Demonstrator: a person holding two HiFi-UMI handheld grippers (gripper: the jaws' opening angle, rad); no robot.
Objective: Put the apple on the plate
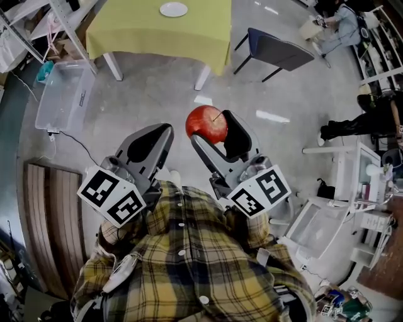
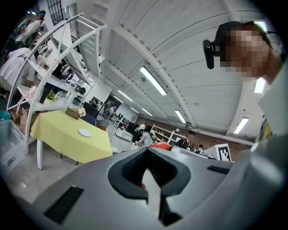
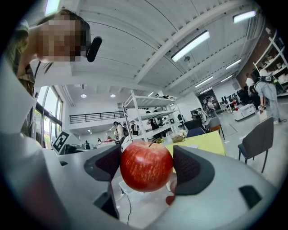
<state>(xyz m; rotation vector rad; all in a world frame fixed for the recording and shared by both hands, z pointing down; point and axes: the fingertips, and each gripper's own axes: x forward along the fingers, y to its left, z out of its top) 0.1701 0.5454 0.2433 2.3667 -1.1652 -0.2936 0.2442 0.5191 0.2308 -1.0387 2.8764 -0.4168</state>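
Red-skinned and round, the stemmed apple (image 3: 146,166) is sitting squarely between the jaws of my right gripper (image 1: 212,127). Those jaws are clamping it from both sides, their dark pads pressing on its flanks. I am carrying it in the air, clear of any surface, so I am judging the pick-up done and the carry to be the step in hand.

My left gripper (image 1: 160,133) is hanging just beside the right one, its jaws pressed together at the tips and gripping nothing; it is taking no part.

Below both, the grey polished floor (image 1: 157,88) is lying between me and the goal. Well ahead, the desk under its yellow-green cloth (image 1: 157,34) is standing, and the small white round plate (image 1: 174,9) is resting on it, well apart from the apple.

As I am reading it, the next move is calling for bringing the right gripper forward over the desk and lowering the apple onto the plate's centre. Only then should I be easing the jaws apart, and gently, since a round fruit is liable to roll off a shallow plate.
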